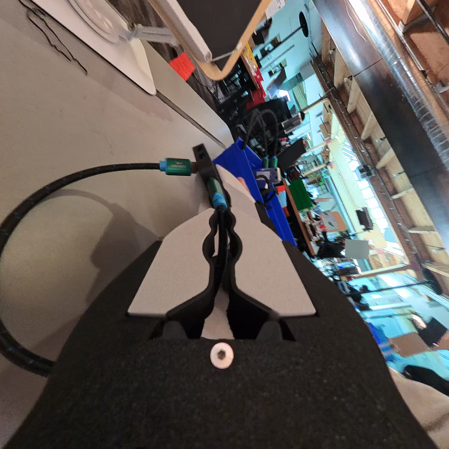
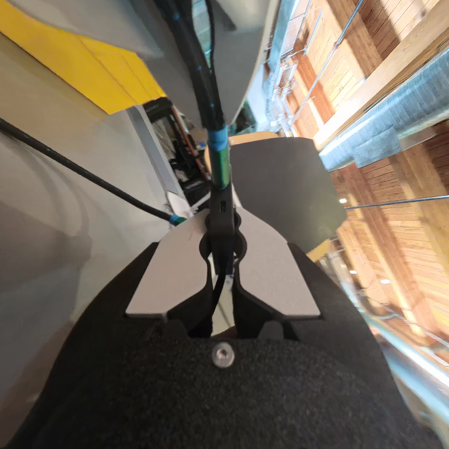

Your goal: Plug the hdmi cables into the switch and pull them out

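Here left tool (image 1: 222,218) clamped on cable (image 1: 221,245) behind green plug (image 1: 216,192), right tool (image 2: 220,218) clamped on switch (image 2: 221,213), above table (image 1: 73,136).

The switch (image 1: 205,165) is a small black box, held up edgewise off the tabletop (image 1: 73,136). One HDMI cable (image 1: 60,179) — black braid, green metal plug (image 1: 177,166) with a blue collar — sits in a port on its side and curves away in a wide loop. A second green plug (image 1: 215,192) is seated in its near end, its cable running back toward the camera. In the right wrist view the switch (image 2: 222,213) stands narrow and upright — the green plug (image 2: 220,167) on its far end.
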Available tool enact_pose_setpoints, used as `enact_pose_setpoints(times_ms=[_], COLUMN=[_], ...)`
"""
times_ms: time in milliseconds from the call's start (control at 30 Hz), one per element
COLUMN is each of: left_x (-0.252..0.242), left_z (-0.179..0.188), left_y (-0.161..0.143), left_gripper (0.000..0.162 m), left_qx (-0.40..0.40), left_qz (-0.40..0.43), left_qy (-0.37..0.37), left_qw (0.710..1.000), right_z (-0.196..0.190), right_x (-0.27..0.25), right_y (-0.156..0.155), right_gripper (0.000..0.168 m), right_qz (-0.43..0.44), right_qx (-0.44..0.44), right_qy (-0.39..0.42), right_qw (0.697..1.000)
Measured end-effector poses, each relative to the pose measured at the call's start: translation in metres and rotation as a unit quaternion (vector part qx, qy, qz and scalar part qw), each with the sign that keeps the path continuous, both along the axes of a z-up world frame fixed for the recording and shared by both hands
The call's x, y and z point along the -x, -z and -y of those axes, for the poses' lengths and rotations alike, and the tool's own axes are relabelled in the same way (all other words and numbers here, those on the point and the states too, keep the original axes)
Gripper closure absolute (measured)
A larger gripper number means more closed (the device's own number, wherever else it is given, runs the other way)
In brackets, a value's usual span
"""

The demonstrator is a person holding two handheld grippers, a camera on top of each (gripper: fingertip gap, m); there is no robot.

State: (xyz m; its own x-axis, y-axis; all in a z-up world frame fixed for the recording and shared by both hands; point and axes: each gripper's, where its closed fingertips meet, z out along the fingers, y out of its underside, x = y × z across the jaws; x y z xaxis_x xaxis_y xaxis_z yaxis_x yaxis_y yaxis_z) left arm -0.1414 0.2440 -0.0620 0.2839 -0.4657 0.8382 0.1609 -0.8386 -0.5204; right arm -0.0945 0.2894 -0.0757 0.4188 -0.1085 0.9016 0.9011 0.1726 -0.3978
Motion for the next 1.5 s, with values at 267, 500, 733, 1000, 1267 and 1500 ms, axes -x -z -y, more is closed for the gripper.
enact_pose_setpoints(times_ms=[267, 500, 733, 1000, 1267, 1500], left_x=[0.075, 0.165, 0.167, 0.156, 0.127, 0.124], left_z=[0.059, 0.1, 0.11, 0.113, 0.126, 0.13], left_y=[-0.036, 0.029, 0.028, 0.033, 0.043, 0.049], left_gripper=[0.111, 0.125, 0.125, 0.124, 0.124, 0.119], left_qx=[-0.159, -0.254, -0.15, -0.128, -0.125, -0.138], left_qz=[-0.037, -0.162, -0.055, -0.045, -0.065, -0.089], left_qy=[0.062, -0.027, 0.014, 0.05, 0.109, 0.124], left_qw=[0.985, 0.953, 0.987, 0.99, 0.984, 0.979], right_z=[-0.009, -0.008, 0.026, 0.083, 0.057, 0.051], right_x=[-0.026, -0.037, -0.132, -0.337, -0.399, -0.401], right_y=[0.007, -0.025, -0.201, -0.271, -0.101, 0.021], right_gripper=[0.155, 0.154, 0.155, 0.155, 0.155, 0.155], right_qz=[-0.101, -0.196, -0.249, -0.059, 0.032, 0.015], right_qx=[0.062, 0.12, 0.071, 0.199, 0.457, 0.652], right_qy=[0.007, 0.021, 0.075, 0.348, 0.404, 0.395], right_qw=[0.993, 0.973, 0.963, 0.914, 0.792, 0.647])
